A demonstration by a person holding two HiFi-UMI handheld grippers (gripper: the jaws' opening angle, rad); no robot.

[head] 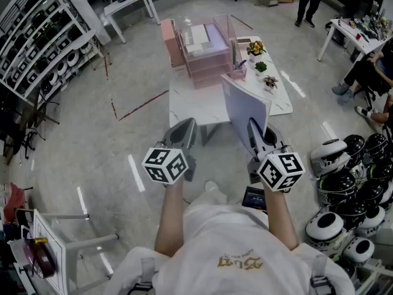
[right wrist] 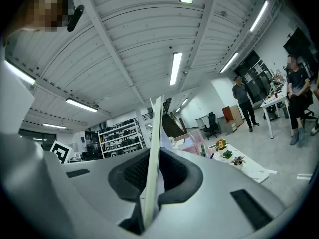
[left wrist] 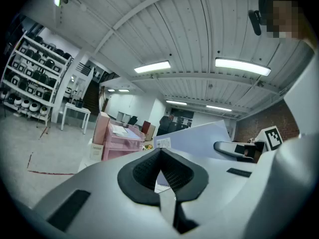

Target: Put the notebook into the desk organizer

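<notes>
Notebook (head: 245, 108) is held upright, edge-on, clamped in the right gripper (head: 254, 128), apparently for slotting into the pink desk organizer (head: 209, 63); the left gripper (head: 186, 126) is kept closed, empty.

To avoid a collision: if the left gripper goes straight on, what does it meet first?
Probably the pink desk organizer on the white table; the notebook in the right gripper stands just right of that line, depth unclear.

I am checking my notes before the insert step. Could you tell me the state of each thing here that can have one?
right gripper: shut on the notebook.
left gripper: shut, nothing between its jaws.
notebook: held upright on edge, not yet in the organizer.
desk organizer: standing on the table, papers in its top tray.
</notes>
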